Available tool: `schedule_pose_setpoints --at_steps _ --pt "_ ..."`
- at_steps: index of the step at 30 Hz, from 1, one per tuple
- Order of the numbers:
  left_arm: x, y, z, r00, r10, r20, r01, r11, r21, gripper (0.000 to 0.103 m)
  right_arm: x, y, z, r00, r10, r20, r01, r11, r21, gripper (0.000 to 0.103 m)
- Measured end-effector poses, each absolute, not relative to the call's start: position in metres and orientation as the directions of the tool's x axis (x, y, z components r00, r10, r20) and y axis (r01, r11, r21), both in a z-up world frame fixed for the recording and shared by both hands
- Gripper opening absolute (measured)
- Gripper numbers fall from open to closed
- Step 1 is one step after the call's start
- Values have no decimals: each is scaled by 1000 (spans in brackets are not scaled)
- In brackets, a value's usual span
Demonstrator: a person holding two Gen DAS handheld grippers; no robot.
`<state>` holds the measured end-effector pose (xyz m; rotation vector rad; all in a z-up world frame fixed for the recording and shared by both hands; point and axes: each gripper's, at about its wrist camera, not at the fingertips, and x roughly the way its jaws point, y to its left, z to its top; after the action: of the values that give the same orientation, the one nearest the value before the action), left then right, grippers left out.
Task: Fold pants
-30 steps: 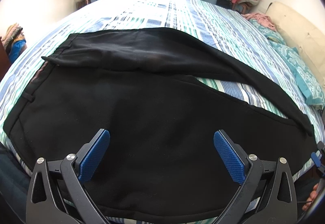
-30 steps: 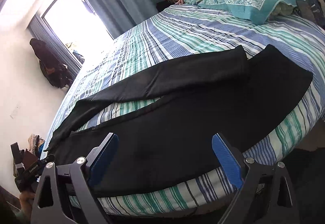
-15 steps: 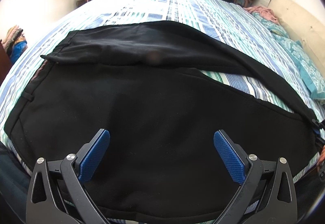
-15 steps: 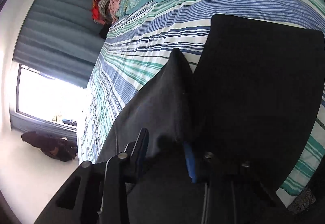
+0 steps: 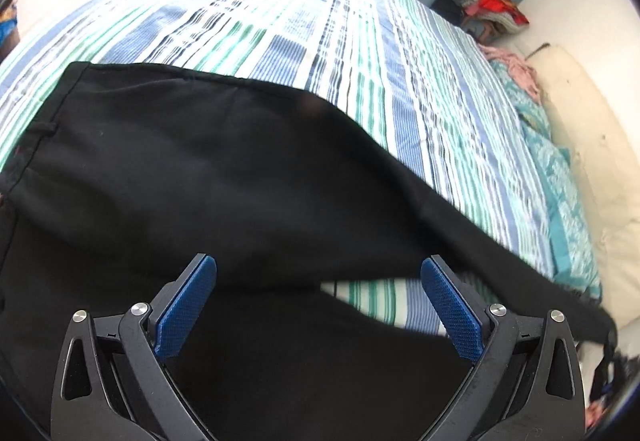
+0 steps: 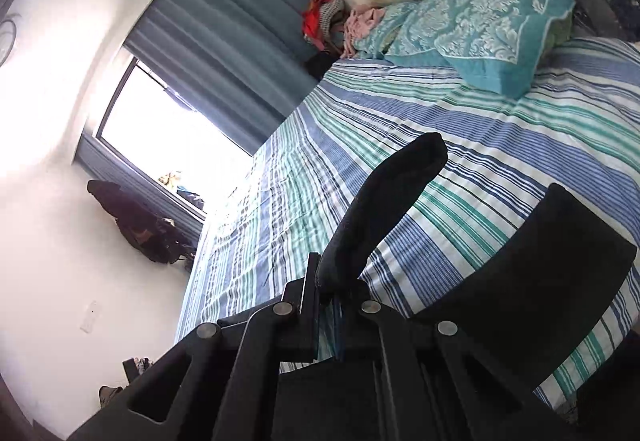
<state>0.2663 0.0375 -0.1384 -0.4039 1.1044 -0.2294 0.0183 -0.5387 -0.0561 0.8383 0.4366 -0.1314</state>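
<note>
Black soft-cloth pants (image 5: 248,177) drape limply; my right gripper (image 6: 326,293) pinches one leg hem, left gripper (image 5: 318,315) gapes above. Grab hems.

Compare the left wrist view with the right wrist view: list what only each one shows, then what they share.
Only the left wrist view: the left gripper, open and empty above the black pants, plus the waistband end with a belt loop.

Only the right wrist view: the right gripper shut on the hem of one pant leg, raised off the bed; also the window and a dark bag on the wall.

Both: the pants, the striped bedsheet, the teal pillow, the curtain and the clothes heap.
</note>
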Motion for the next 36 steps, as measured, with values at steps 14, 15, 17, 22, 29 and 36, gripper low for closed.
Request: schedule_pose_setpoints --at_steps 14,15,17,22,29,36 --pt "355 50 -183 368 -410 -835 -272 811 -518 102 -45 -523 4 951 217 -222 20 671 742 5" --pt "356 51 -184 375 -416 -829 -279 802 -529 101 -47 -522 4 948 225 -225 15 675 738 5" --pt "361 57 -182 386 -433 -815 -288 782 -552 83 -51 -521 3 942 243 -230 2 683 730 5" --pt "356 60 -181 355 -478 -803 -269 771 -578 7 -63 -529 -5 940 244 -239 7 686 728 5" --pt "300 76 -87 523 -419 -742 -61 850 -523 7 -21 -581 -59 888 214 -407 185 643 743 5" --pt "151 103 -89 585 -350 -732 -42 888 -458 8 4 -603 -56 858 146 -493 229 750 621 5"
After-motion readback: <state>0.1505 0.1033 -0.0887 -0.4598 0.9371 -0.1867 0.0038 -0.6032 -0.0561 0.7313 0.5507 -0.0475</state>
